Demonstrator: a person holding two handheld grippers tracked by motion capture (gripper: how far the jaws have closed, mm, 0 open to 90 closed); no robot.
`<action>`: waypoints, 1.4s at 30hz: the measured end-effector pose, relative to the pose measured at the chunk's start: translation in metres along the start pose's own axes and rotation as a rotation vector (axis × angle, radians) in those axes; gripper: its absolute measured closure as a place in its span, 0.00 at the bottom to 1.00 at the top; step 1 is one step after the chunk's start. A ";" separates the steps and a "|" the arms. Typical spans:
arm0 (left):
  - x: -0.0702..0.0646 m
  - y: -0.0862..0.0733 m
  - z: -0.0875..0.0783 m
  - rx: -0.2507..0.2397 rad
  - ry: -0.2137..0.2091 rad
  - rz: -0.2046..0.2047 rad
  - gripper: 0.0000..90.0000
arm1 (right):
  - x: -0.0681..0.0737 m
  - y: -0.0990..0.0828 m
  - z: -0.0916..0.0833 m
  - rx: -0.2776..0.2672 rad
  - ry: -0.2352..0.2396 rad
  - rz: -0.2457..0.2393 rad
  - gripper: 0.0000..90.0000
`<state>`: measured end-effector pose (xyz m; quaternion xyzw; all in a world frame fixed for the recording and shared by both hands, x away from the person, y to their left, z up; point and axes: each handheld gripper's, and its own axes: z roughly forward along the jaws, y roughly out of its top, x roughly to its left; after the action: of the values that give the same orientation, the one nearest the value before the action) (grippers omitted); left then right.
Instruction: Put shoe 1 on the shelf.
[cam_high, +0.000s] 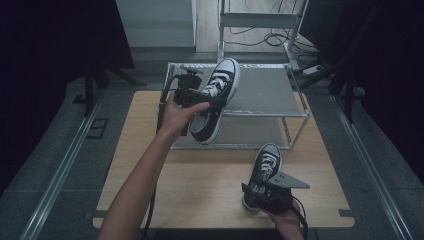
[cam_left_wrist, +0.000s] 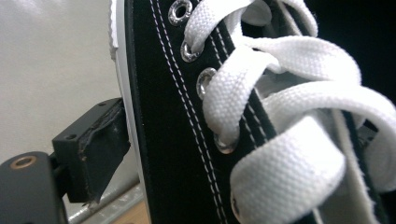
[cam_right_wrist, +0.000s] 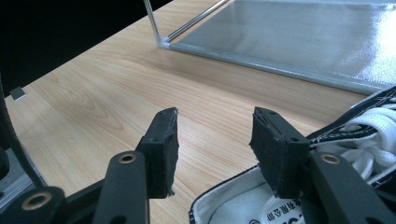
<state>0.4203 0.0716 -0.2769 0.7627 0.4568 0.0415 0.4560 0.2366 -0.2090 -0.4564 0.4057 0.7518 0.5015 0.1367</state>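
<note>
above rack (cam_high: 265, 92), sneaker (cam_high: 216, 97) between left fingers (cam_left_wrist: 91, 149)

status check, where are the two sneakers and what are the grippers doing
Left gripper shut on raised sneaker, held over the metal rack. Right gripper open beside second sneaker on the table. Nothing in the way on the rack's top shelf.

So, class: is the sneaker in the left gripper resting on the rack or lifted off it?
Lifted. In the high view the sneaker hangs tilted, toe up, in the left gripper, above the rack shelf and the table.
</note>
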 end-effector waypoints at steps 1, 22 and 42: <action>0.001 0.001 0.000 -0.001 0.006 -0.007 0.13 | 0.000 0.000 0.000 0.000 0.000 0.001 0.57; 0.015 0.040 0.021 0.043 0.128 -0.076 0.13 | -0.001 -0.001 0.001 0.001 0.002 0.004 0.57; 0.038 0.068 0.050 0.076 0.170 -0.179 0.13 | -0.003 0.001 -0.004 -0.012 0.001 0.008 0.57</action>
<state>0.5105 0.0553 -0.2693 0.7292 0.5614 0.0478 0.3884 0.2369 -0.2136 -0.4545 0.4076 0.7473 0.5067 0.1364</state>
